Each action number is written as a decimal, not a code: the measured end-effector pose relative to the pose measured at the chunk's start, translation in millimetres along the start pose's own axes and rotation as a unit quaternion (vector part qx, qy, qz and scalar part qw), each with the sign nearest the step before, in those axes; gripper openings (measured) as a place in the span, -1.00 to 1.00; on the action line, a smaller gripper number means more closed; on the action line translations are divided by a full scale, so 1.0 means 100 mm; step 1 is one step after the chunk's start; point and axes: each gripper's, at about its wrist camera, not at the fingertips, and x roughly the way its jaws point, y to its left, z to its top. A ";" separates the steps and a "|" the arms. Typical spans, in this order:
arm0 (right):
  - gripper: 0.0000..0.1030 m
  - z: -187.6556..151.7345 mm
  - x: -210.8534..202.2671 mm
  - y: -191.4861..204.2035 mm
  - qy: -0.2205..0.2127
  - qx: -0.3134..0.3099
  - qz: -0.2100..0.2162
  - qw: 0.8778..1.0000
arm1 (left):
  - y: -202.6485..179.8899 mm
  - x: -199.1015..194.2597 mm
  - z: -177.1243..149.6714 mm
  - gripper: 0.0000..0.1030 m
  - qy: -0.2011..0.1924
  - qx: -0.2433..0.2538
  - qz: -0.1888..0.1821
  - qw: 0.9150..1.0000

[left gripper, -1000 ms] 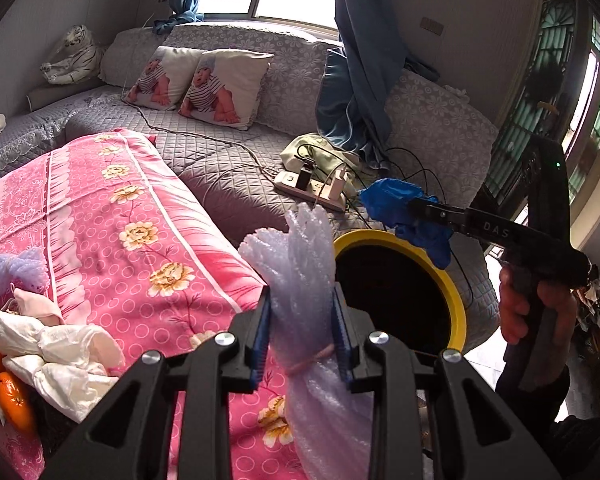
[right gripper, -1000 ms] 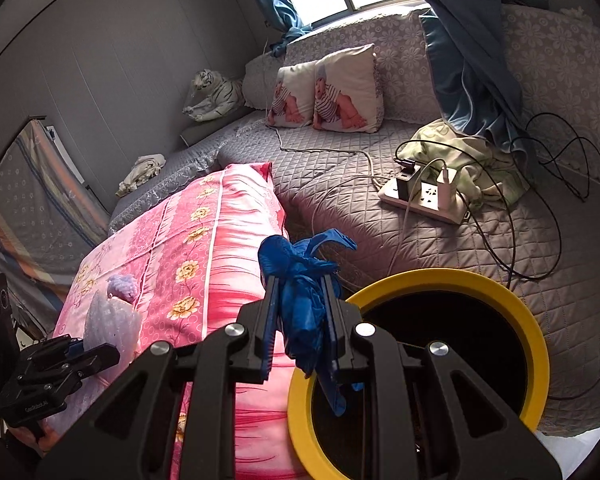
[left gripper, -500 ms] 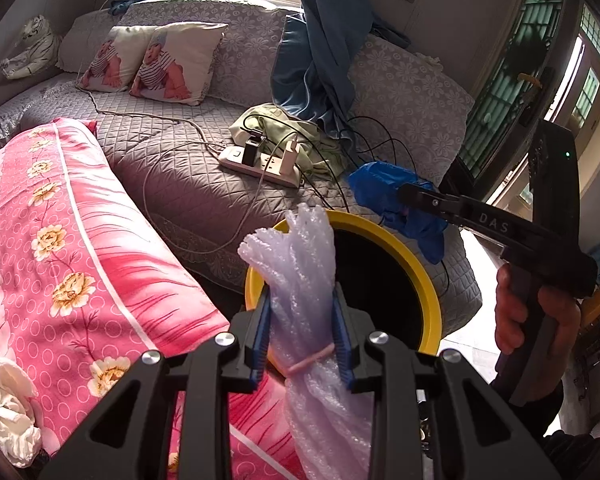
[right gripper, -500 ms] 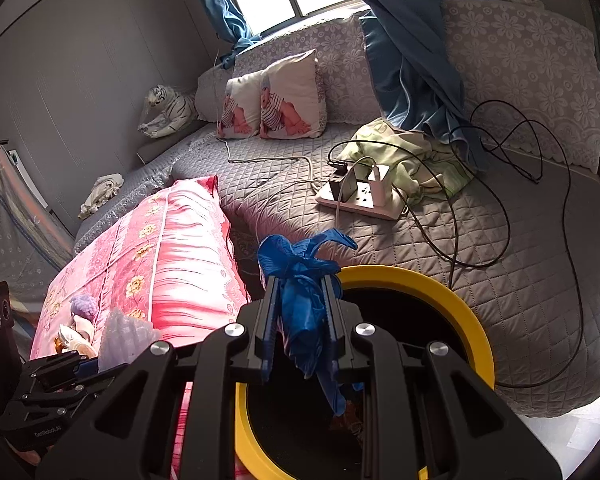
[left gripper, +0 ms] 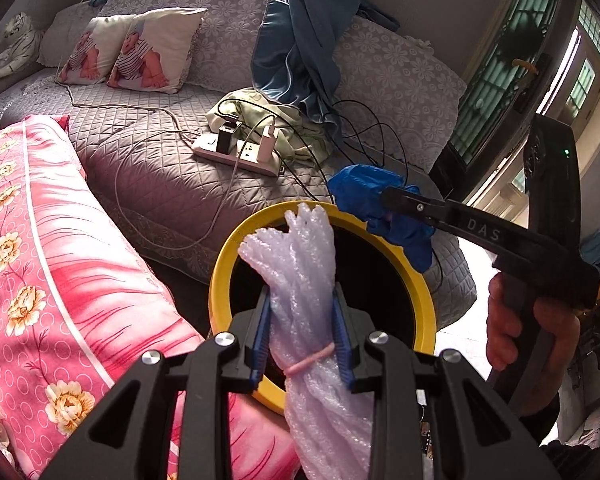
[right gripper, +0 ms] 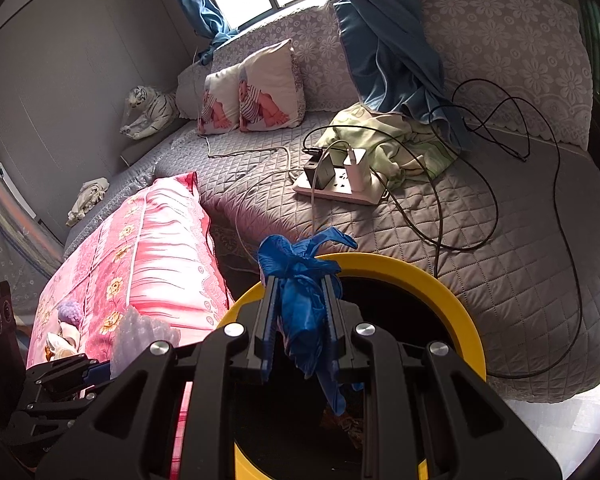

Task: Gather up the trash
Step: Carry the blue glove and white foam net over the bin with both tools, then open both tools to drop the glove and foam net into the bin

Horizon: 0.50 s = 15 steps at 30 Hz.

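My left gripper [left gripper: 302, 300] is shut on a pale roll of bubble wrap [left gripper: 300, 264] tied with a pink band; it hangs over the near rim of a yellow-rimmed black bin [left gripper: 220, 276]. My right gripper [right gripper: 300, 292] is shut on a crumpled blue glove [right gripper: 300, 280] above the same bin [right gripper: 440, 280], whose inside is dark. In the left wrist view the right gripper [left gripper: 384, 196] reaches in from the right with the glove [left gripper: 364, 192], held by a person's hand [left gripper: 512, 328]. In the right wrist view the bubble wrap [right gripper: 140, 332] shows at lower left.
A pink flowered quilt [left gripper: 40, 240] lies left of the bin. Behind it, a grey quilted sofa [right gripper: 480, 240] carries a white power strip [right gripper: 340, 188] with chargers, looping black cables [right gripper: 560, 200], a green cloth and two printed pillows [left gripper: 140, 48]. More trash [right gripper: 66, 320] lies on the quilt.
Both grippers have moved in over the bin and sunk a little. The bubble wrap, earlier beside the quilt, now hangs over the bin's near rim; the glove now sits over the opening.
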 end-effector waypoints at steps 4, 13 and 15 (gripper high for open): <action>-0.63 -0.01 0.07 -0.03 0.007 0.003 -0.003 1.000 | -0.04 0.08 0.02 -0.49 0.004 0.001 -0.001 1.000; -0.62 -0.02 0.15 -0.14 0.015 0.016 -0.015 1.000 | -0.11 0.23 0.10 -0.49 0.012 0.002 -0.001 1.000; -0.61 -0.02 0.16 -0.17 0.015 0.019 -0.018 1.000 | -0.11 0.26 0.11 -0.47 0.015 -0.001 -0.003 1.000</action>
